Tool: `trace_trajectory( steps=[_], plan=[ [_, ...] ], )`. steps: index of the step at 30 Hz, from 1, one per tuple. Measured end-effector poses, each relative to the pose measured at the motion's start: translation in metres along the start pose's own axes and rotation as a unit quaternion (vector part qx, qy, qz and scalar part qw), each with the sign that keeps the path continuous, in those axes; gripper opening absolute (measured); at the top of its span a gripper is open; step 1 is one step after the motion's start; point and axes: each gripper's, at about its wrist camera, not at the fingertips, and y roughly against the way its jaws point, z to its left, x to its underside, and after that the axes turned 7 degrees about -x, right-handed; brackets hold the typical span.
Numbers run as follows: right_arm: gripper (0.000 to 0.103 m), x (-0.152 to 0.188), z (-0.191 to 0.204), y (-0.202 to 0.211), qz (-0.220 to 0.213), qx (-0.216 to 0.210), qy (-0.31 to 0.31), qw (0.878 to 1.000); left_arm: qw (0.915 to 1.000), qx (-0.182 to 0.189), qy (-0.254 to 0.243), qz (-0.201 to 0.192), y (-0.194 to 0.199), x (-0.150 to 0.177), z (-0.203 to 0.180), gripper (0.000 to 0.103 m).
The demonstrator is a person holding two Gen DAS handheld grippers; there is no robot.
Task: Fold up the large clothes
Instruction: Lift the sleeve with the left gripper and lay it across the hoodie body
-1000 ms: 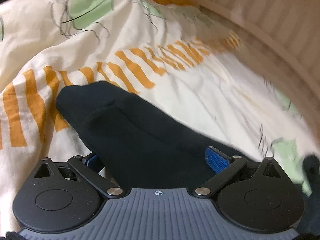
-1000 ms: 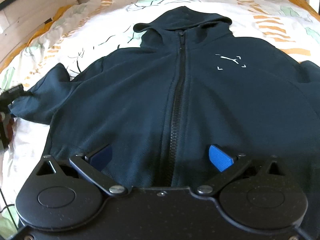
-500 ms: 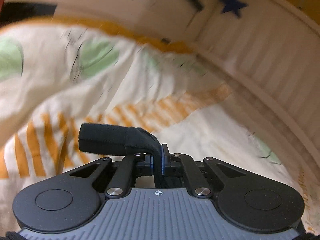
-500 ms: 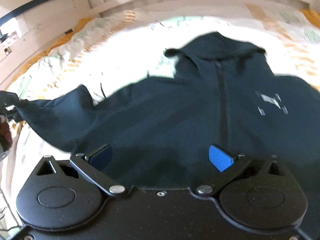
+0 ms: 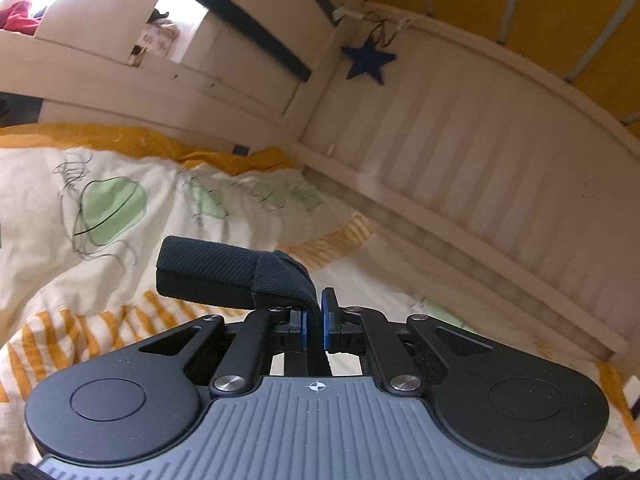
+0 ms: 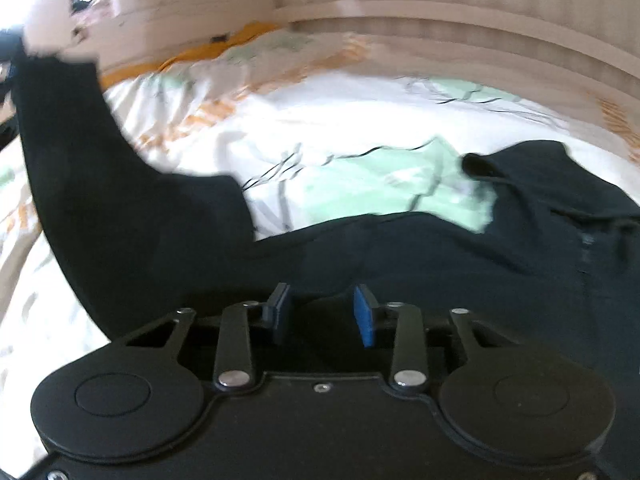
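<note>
- The bed cover (image 6: pixel 360 120), cream with green and orange print, is the work surface: broad and soft, so a big garment can lie spread on it for folding.
- The dark hoodie (image 6: pixel 460 264) lies mostly flat on it, hood toward the slatted bed rail (image 5: pixel 460 152); only one sleeve (image 6: pixel 80 152) rises off the cover, probably so it can be carried across the body as a fold.
- The left gripper (image 5: pixel 314 326) is clamped on the ribbed cuff (image 5: pixel 208 276), which sticks out sideways past the pads; gripping the very end lets the whole sleeve follow.
- The right gripper (image 6: pixel 322 314) sits low over the hoodie's body, fingers apart with dark cloth between and nothing pinched, likely placed to steady the body.
</note>
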Motion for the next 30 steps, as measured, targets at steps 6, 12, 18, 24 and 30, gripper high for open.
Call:
trace_trajectory(
  steps=[6, 12, 18, 24, 30],
  plan=[
    [0.04, 0.012, 0.005, -0.019, 0.017, 0.007, 0.008, 1.0, 0.9988, 0.043, -0.021, -0.008, 0.012, 0.002, -0.025, 0.006],
    [0.045, 0.004, -0.005, -0.009, 0.01, -0.011, -0.023, 1.0, 0.9939, 0.101, -0.044, 0.002, 0.029, 0.007, -0.065, 0.006],
    [0.06, 0.014, -0.044, 0.062, -0.027, -0.007, -0.096, 0.995, 0.984, 0.163, -0.064, 0.031, 0.041, 0.023, -0.116, 0.006],
    [0.064, 0.05, -0.091, 0.132, -0.023, 0.039, -0.142, 0.989, 0.9634, 0.228, -0.11, 0.089, 0.047, 0.066, -0.185, 0.006],
    [0.067, 0.086, -0.132, 0.193, -0.036, 0.084, -0.201, 0.975, 0.9382, 0.258, -0.165, 0.162, 0.039, 0.141, -0.244, 0.007]
  ],
)
